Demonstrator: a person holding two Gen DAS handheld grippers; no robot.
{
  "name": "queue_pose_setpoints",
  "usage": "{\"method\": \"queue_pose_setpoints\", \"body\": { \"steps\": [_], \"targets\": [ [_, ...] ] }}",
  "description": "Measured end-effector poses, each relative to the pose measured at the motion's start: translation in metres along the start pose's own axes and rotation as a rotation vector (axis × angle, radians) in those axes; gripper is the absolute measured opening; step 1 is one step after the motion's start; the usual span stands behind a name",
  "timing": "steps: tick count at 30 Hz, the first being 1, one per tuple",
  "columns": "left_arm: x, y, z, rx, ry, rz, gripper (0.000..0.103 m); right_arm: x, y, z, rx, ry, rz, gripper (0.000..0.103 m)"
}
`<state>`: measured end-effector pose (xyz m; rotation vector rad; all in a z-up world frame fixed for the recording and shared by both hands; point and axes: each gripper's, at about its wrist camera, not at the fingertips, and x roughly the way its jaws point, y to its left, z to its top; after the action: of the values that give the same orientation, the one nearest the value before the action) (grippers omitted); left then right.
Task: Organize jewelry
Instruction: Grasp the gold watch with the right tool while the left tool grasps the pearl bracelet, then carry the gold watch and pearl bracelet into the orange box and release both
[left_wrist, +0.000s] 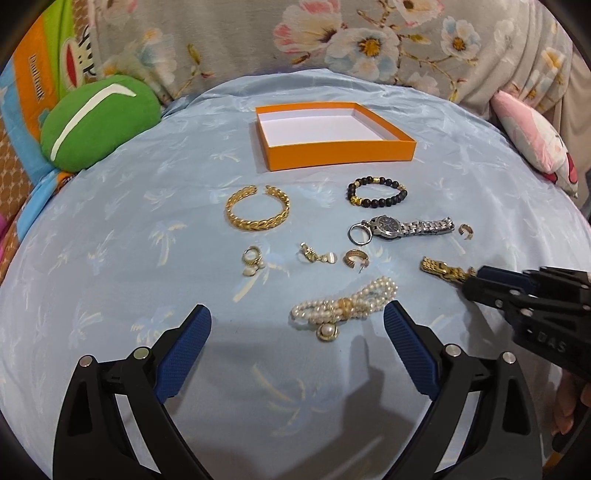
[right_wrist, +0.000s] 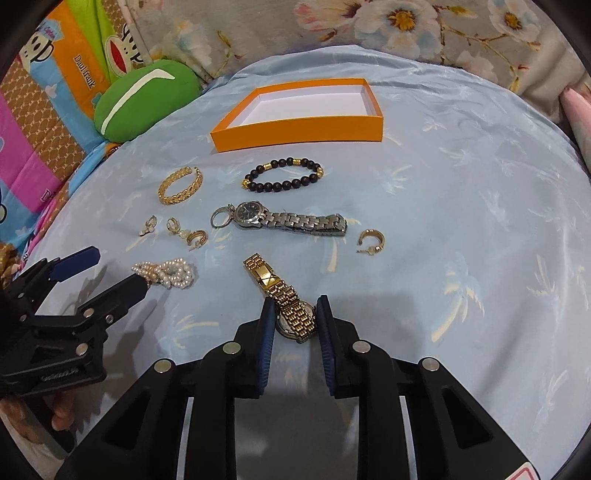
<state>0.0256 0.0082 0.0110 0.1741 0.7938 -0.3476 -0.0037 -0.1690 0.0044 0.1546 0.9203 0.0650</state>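
The right gripper (right_wrist: 294, 310) is closing its fingers on the gold watch (right_wrist: 284, 295) near the bed's front edge; the metal case looks slippery, the linked band limp, so gripping the case suits best. The left gripper (left_wrist: 297, 319) is hovering, fingers apart, by the pearl bracelet (left_wrist: 343, 308). The orange box (left_wrist: 334, 134) is sitting toward the far edge.

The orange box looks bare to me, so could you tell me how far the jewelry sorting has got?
Nothing is sorted yet: the orange box holds nothing. In hand: the right gripper has its jaws around the gold watch. The left gripper is open by the pearl bracelet. All other pieces remain on the cloth.
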Motion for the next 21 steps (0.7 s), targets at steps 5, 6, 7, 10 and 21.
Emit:
{"method": "queue_pose_setpoints", "body": {
  "steps": [5,6,7,10,21],
  "targets": [
    [0.016,-0.007,0.002,0.034,0.054,-0.036,0.069,-0.004,-0.004,-0.005,0.026,-0.006,0.009,0.021],
    [0.018,-0.008,0.0,0.038,0.06,-0.041,0.068,-0.004,-0.004,-0.006,0.028,-0.008,0.009,0.021],
    [0.018,-0.009,0.0,0.044,0.06,-0.038,0.067,-0.004,-0.004,-0.006,0.031,-0.009,0.009,0.021],
    [0.016,-0.012,-0.002,0.052,0.053,-0.051,0.056,-0.004,-0.005,-0.006,0.041,-0.012,0.012,0.021],
    [-0.002,-0.027,-0.01,0.063,0.008,-0.107,0.035,-0.011,-0.007,-0.009,0.077,-0.022,0.018,0.021]
  ]
}}
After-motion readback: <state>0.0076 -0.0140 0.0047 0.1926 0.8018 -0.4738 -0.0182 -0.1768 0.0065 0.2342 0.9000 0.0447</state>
